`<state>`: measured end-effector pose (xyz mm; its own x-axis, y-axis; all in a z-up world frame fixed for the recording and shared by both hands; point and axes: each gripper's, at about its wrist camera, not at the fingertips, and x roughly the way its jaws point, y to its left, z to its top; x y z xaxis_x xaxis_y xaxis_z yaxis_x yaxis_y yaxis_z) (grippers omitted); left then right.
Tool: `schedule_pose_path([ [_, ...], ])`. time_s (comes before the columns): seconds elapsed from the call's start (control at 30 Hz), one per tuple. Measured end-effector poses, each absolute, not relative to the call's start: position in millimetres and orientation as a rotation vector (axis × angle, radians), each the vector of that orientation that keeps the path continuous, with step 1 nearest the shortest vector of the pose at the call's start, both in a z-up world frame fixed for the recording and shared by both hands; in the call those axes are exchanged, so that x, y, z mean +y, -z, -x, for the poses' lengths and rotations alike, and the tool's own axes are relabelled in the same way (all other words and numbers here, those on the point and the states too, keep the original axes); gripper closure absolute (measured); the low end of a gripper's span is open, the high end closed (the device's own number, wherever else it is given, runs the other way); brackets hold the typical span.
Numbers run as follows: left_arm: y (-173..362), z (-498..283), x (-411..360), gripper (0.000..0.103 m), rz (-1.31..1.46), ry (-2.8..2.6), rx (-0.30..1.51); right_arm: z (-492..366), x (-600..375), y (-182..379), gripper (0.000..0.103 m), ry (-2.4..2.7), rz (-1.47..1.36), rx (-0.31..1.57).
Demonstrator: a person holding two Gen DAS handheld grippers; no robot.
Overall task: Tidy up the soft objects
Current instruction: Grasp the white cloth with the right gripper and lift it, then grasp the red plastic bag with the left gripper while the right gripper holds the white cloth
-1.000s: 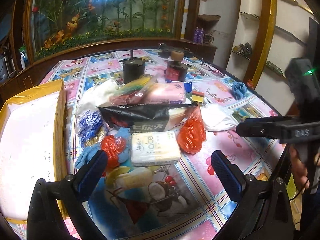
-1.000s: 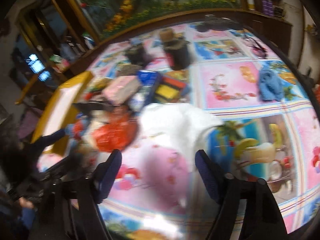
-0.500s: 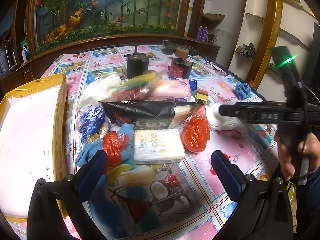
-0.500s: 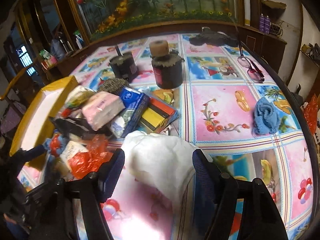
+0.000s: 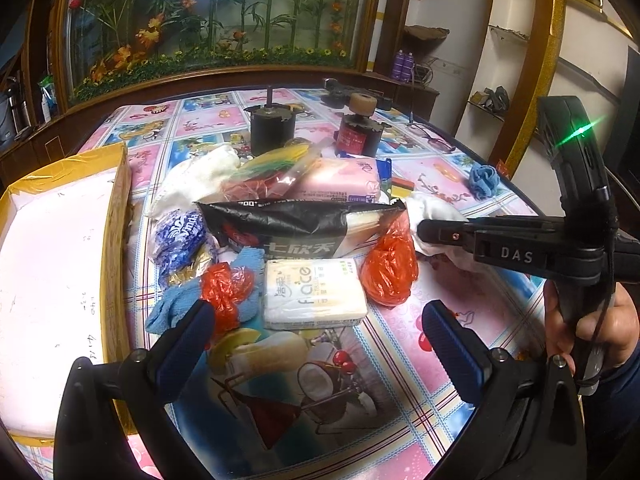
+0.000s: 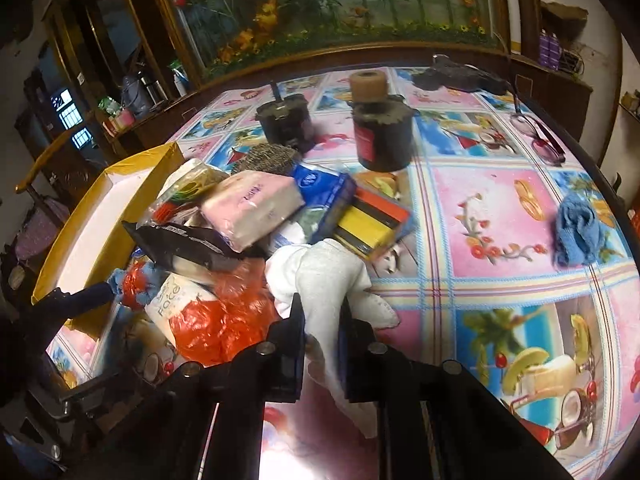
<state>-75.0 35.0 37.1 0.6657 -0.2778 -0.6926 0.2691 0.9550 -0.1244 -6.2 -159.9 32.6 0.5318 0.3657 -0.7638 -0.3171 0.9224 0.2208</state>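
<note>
— Table point(image 5: 460, 176) first: flowered oilcloth, with a yellow-edged box point(image 5: 116, 216) open on the left side and a heap of soft packs in the middle.

— And in the heap?

— Biggest is the black crinkled bag point(image 5: 288, 224), then the pink tissue pack point(image 5: 340, 184) behind it and the white tissue pack point(image 5: 314, 294) in front. Two orange plastic bags point(image 5: 390, 272) sit among them. A blue cloth point(image 6: 576, 232) lies well apart, far right.

— What is being worked on?

— The white cloth point(image 6: 324, 276), at the right edge of the heap, touching an orange bag. The right gripper point(image 6: 322, 340) has just been closing, and its jaws now pinch a fold of that cloth between them.

— How will it handle?

— Light and limp, I'd judge. It should drape and trail, so the hanging tail could drag the orange bag or snag the yellow sponge block point(image 6: 372, 224) beside it. A bunched fold, as taken, seems the safest hold.

— The other tongs?

— The left gripper point(image 5: 316, 326) stands wide apart, empty, above the white tissue pack.
</note>
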Motion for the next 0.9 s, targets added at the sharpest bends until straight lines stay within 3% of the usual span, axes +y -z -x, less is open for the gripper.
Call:
schedule_pose_path([
  [0.2, -35.6, 74.1, 37.1, 0.0, 0.024, 0.297, 0.802, 18.5, -147.1, -25.2, 0.089, -0.584, -0.113, 0.977],
  [0.47, -40.7, 89.8, 17.8, 0.001, 0.002, 0.39, 0.785, 15.6, -208.1, -25.9, 0.089, -0.378, -0.243, 0.906],
  [0.63, -36.6, 94.3, -13.2, 0.024, -0.1, 0.366, 0.806, 18.7, -198.9, -32.1, 0.089, -0.379, -0.198, 0.875],
  [0.77, -26.7, 85.6, -23.8, 0.055, -0.105, 0.342, 0.861, 19.9, -206.3, -32.3, 0.089, -0.382, -0.227, 0.863],
  [0.9, -19.7, 75.5, -34.6, 0.057, -0.133, 0.323, 0.893, 19.6, -205.3, -32.3, 0.089, -0.391, -0.206, 0.851],
])
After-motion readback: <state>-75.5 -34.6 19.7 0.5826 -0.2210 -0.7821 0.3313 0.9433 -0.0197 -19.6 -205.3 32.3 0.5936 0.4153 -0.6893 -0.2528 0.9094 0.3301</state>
